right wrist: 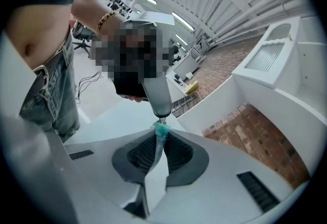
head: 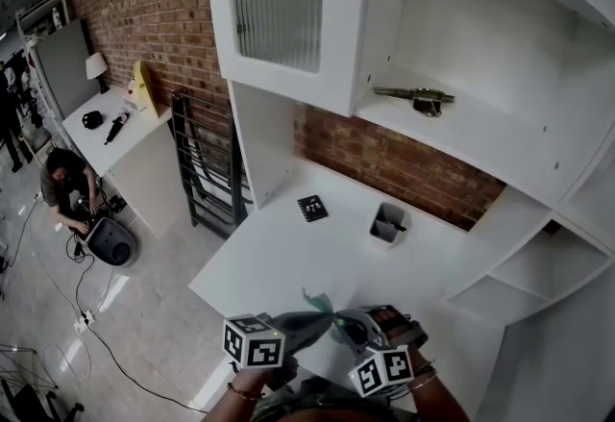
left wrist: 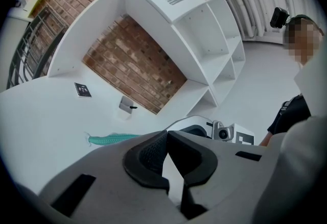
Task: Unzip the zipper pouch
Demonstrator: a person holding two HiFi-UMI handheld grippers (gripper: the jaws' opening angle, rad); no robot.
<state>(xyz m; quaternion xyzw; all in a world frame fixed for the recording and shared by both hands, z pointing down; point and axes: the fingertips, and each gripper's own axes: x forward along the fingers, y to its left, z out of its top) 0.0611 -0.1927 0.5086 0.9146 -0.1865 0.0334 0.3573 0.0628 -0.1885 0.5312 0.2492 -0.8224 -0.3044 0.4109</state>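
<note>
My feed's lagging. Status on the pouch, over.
Left gripper shut on grey fabric pouch. Right gripper shut on its teal zipper pull. Pouch held in the air between them, nothing in the way.

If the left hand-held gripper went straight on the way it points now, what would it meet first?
Probably the right hand-held gripper, whose white body shows just behind the shut jaws of the left hand-held gripper; how near is unclear.
</note>
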